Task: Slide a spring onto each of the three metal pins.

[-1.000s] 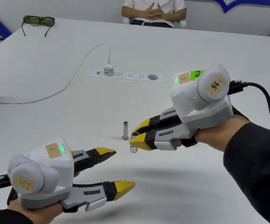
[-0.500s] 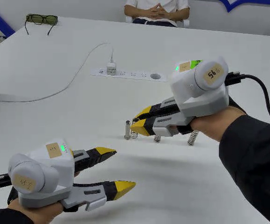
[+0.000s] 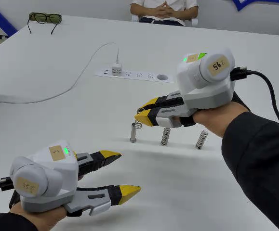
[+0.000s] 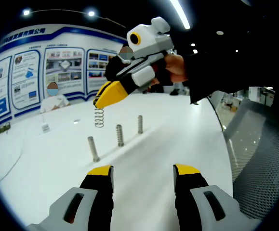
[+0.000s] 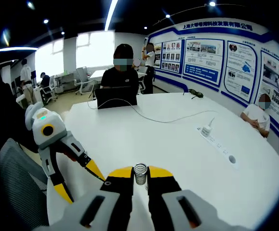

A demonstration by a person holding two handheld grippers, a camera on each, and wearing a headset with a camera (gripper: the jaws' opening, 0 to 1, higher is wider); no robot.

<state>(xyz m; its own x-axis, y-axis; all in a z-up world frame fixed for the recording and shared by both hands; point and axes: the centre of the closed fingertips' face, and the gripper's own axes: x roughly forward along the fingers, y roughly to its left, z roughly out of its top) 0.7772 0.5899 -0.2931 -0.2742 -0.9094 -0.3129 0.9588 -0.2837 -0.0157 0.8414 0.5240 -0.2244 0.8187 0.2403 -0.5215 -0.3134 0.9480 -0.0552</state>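
Three metal pins stand upright in a row on the white table. The left pin (image 3: 133, 132) (image 4: 93, 148) is bare. The middle pin (image 3: 165, 136) (image 4: 120, 135) and the right pin (image 3: 201, 139) (image 4: 140, 124) each carry a spring. My right gripper (image 3: 140, 119) (image 5: 139, 180) is shut on a third spring (image 3: 138, 124) (image 4: 99, 117) (image 5: 139, 174), which hangs just above and to the right of the bare pin's top. My left gripper (image 3: 122, 173) (image 4: 144, 171) hovers open over the near left of the table with nothing between its jaws.
A white power strip (image 3: 134, 75) with a plugged-in charger and a trailing cable (image 3: 76, 79) lies behind the pins. Sunglasses (image 3: 44, 18) rest at the far left corner. A person (image 3: 163, 9) sits at the far edge with folded hands.
My right gripper has lifted the spring from table level beside the bare pin to about the height of the pin's top. The left gripper has stayed put.
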